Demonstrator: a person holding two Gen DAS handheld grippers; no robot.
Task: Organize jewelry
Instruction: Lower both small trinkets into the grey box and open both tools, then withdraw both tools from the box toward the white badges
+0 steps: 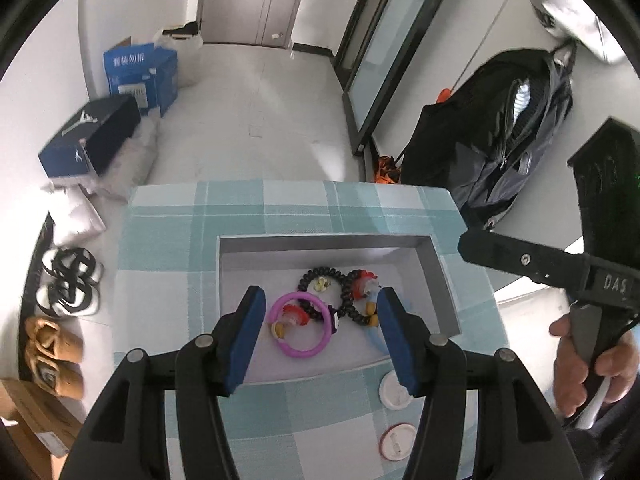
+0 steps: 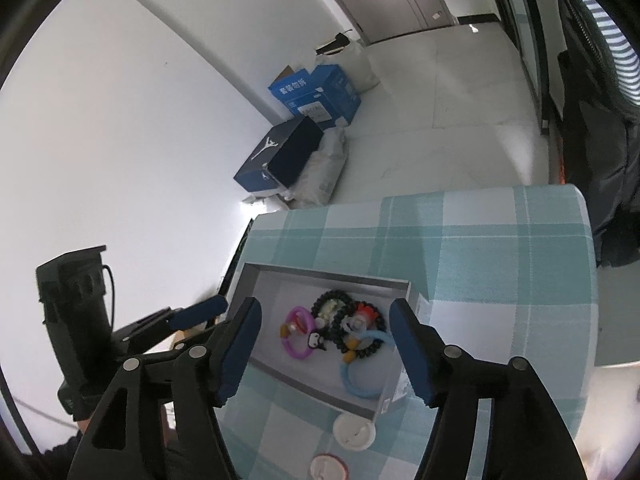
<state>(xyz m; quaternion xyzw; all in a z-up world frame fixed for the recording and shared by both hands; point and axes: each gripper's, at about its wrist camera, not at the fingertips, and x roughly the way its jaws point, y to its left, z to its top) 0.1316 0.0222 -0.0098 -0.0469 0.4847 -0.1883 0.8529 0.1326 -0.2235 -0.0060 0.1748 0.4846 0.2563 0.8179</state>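
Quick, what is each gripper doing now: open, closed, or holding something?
Left gripper: open, holding nothing, above the grey tray of bracelets.
Right gripper: open, holding nothing, also above the tray.

A lived-in home entryway: sneakers [image 1: 70, 282] and tan slippers [image 1: 54, 356] line the left edge, shoe boxes [image 1: 92, 140] and a blue carton [image 1: 140, 74] sit upper left by a closed door [image 1: 256, 0], and a black jacket [image 1: 492, 128] hangs at right.

Both the left gripper [image 1: 320, 328] and right gripper [image 2: 326, 344] hover with jaws spread wide, apparently empty.
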